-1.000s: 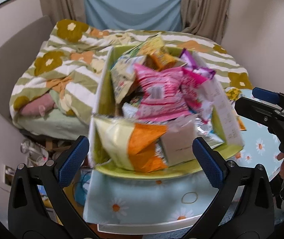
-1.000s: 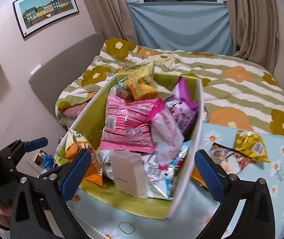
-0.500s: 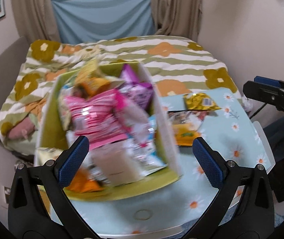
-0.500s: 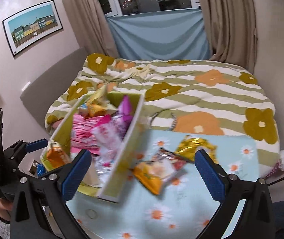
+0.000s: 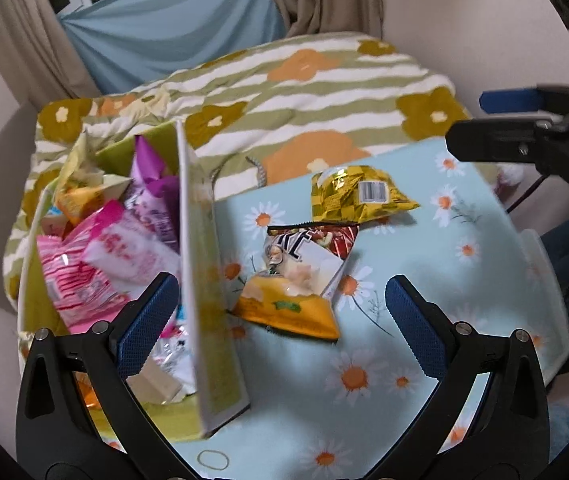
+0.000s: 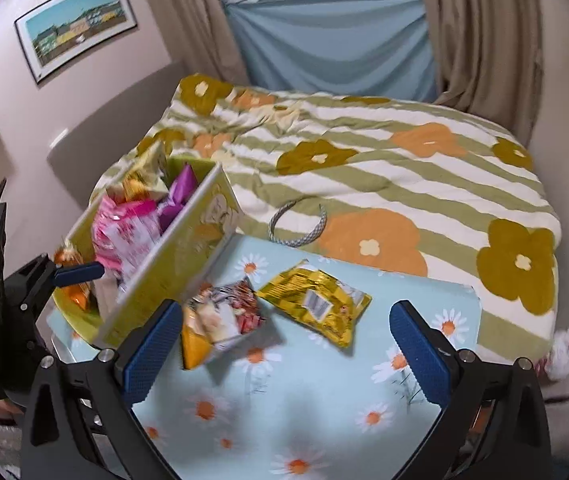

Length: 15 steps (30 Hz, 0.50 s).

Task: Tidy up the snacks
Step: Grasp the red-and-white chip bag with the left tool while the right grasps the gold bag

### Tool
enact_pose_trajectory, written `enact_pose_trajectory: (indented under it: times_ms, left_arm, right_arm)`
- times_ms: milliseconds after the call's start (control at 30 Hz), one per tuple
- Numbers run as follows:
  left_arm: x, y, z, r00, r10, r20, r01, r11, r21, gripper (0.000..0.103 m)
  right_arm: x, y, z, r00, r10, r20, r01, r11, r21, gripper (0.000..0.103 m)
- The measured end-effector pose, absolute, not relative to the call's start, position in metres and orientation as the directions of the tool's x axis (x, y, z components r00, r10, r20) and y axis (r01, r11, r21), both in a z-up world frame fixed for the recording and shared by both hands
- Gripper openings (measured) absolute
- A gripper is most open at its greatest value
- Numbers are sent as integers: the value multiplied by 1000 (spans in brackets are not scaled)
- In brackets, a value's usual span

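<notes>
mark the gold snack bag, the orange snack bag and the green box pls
gold snack bag (image 6: 316, 304): right wrist view, middle of the bag.
orange snack bag (image 5: 296, 280): left wrist view, bag's centre.
green box (image 5: 204, 280): left wrist view, right side wall.

Floral-striped bed (image 6: 384, 160), beige curtains (image 6: 480, 32), framed picture (image 6: 78, 24) on pale wall.

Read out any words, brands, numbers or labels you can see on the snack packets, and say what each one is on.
No text reads clearly.
Crinkled gold foil packet: a white barcode label, digits too small.
Orange, white and red snack bag: large dark lettering, blurred.
Pink and white striped packets in the green box: print blurred.
</notes>
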State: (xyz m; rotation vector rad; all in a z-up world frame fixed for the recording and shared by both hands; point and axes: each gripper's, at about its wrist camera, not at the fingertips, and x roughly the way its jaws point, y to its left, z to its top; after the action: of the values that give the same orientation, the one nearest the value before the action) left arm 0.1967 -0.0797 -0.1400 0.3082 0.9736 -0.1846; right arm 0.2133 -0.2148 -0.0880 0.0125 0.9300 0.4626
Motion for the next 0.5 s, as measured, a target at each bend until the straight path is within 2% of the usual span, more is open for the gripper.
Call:
enact_pose_trajectory:
  times_ms: [167, 500]
  left_arm:
    - [217, -99, -171, 524, 69, -849, 273, 931, 244, 103]
    - [248, -114, -231, 444, 184, -877, 249, 915, 317, 103]
  right_arm:
    - [253, -237, -127, 412, 417, -810, -412, 878, 242, 103]
    - [286, -239, -183, 318, 466, -826, -562, 794, 232, 103]
